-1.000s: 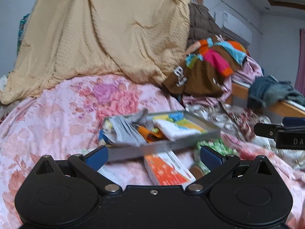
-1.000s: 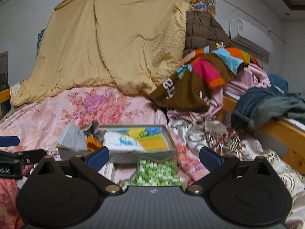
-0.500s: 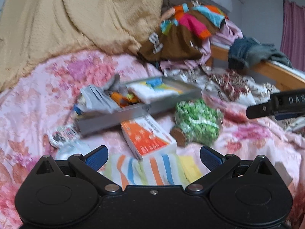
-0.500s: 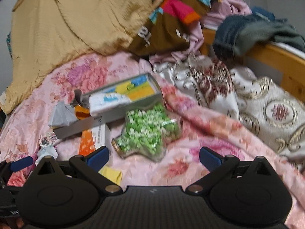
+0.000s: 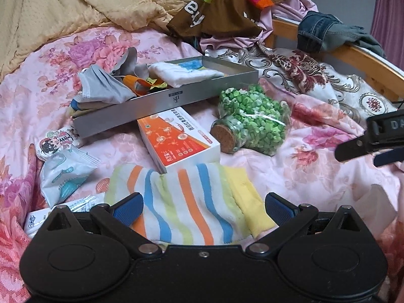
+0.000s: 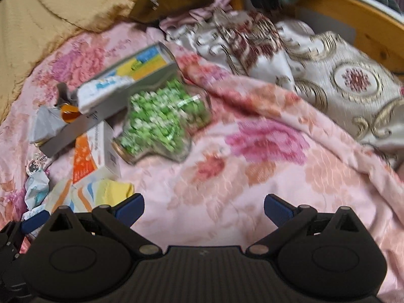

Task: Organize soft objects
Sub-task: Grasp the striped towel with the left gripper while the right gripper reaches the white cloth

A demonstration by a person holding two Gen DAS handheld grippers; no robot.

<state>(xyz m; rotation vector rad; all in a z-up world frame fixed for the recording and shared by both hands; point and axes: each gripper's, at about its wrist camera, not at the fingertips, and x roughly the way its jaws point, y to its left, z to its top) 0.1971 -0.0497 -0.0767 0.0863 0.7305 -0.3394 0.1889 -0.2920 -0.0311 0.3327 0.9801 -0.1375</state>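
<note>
A striped towel [image 5: 186, 202] with orange, blue and yellow bands lies on the pink floral bedspread [image 5: 315, 176], right in front of my open left gripper [image 5: 203, 205], between its fingers. It shows at the left of the right wrist view [image 6: 101, 192]. A grey metal tray [image 5: 161, 103] behind it holds a grey cloth [image 5: 103, 88], a white folded towel [image 5: 184, 74] and other soft items. My right gripper [image 6: 203, 208] is open and empty over bare bedspread; its side shows in the left wrist view [image 5: 371, 139].
An orange and white box [image 5: 176, 139] rests on the towel's far edge. A corked glass jar of green pieces [image 5: 250, 123] lies beside it. Snack packets [image 5: 63, 171] lie at left. Piled clothes [image 5: 227, 7], a tan blanket [image 5: 75, 5] and a wooden bed rail [image 5: 366, 58] stand behind.
Both grippers have tilted down and moved closer to the bed. The striped towel has come into view between my left fingers. The right view is blurred from motion.
</note>
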